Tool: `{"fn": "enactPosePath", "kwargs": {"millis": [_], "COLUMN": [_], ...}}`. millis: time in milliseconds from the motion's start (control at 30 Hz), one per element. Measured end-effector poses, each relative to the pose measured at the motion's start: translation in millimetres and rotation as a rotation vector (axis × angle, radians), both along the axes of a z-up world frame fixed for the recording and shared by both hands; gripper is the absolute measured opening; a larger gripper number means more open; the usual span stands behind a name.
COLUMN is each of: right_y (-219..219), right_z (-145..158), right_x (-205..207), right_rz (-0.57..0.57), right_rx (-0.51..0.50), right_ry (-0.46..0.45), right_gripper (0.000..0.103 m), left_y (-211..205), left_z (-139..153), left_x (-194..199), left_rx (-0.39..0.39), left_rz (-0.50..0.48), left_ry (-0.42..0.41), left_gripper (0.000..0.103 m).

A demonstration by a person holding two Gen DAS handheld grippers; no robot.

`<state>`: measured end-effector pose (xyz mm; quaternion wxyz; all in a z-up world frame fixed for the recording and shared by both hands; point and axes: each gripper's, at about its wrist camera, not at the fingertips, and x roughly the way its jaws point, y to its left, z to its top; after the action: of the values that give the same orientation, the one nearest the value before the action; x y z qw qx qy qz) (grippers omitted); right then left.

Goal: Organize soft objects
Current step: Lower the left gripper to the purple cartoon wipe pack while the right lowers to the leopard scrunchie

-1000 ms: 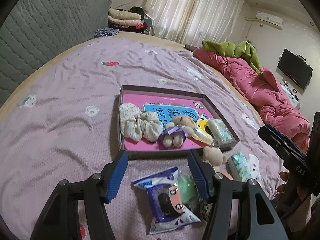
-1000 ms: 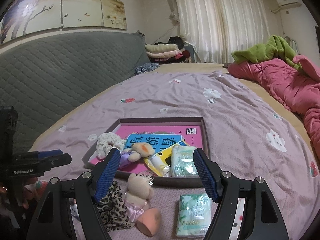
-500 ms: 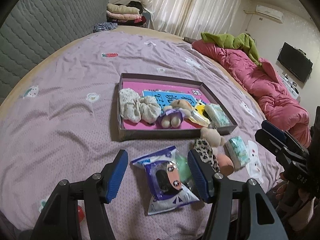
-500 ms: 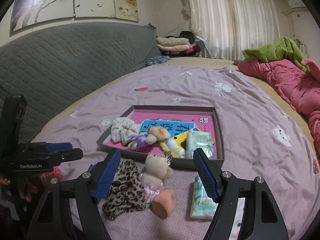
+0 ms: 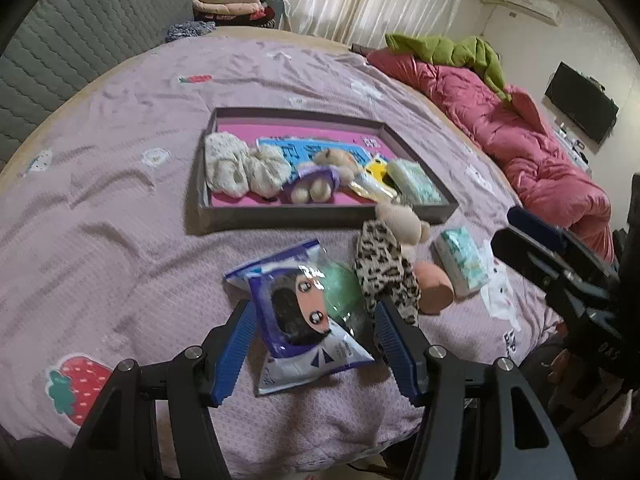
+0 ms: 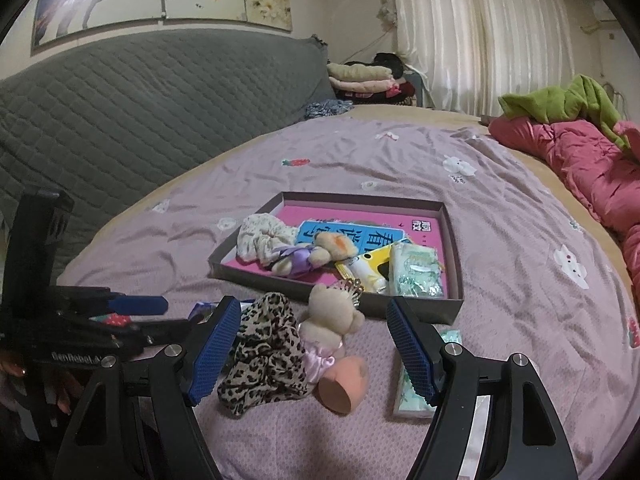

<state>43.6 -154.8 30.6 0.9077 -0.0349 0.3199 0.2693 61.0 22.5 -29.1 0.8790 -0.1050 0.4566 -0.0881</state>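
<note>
The doll packet (image 5: 304, 316) is being framed at twelve o'clock by the spread, empty left claw (image 5: 316, 340), its long side pointing toward eleven o'clock.

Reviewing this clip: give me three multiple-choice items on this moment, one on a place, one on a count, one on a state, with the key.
1. Where does the leopard-print fabric scrunchie lie?
A. inside the box
B. on the bedsheet in front of the box
C. on the pink quilt

2. How many small plush bears show?
A. one
B. two
C. four

3. How stands the right gripper?
A. open, holding nothing
B. shut on the scrunchie
C. shut on a tissue pack

Key: 1 B, it rests on the purple bedsheet short of the shallow grey cardboard box. 2 B, a bear in purple lies in the box and a bear in a pink dress outside. 3 A, its blue pads stand wide apart around empty air.
</note>
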Motion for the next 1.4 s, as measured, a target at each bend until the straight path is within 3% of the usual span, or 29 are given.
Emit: {"fn": "enactPosePath", "kwargs": {"millis": [333, 500, 1167, 1400], "right_y": [3.2, 10.7, 54.4, 60.9], "right_z": [-6.3, -12.2, -59.4, -68.1], "right_x": [2.1, 2.3, 8.3, 12.2], "right_rz": [0.016, 0.045, 0.159, 0.146], "right_rx": [-0.003, -0.020, -0.180, -0.239], "right_ry": [0.017, 0.032, 0.106, 0.067], "right_gripper": [0.077, 0.077, 0.076, 0.076], "left_y": [-7.2, 1.5, 23.9, 27.9], "left_z": [-26.5, -31.7, -40.5, -41.9], "left_x": [6.2, 7.1, 13.7, 18.6], "left_rx": [0.030, -0.001, -0.014, 0.007], "left_rz": [0.004, 0.018, 0.071, 0.093], "left_ry": [0.079, 0.116, 0.146, 0.141], "left_gripper": [0.062, 0.065, 0.080, 0.082]}}
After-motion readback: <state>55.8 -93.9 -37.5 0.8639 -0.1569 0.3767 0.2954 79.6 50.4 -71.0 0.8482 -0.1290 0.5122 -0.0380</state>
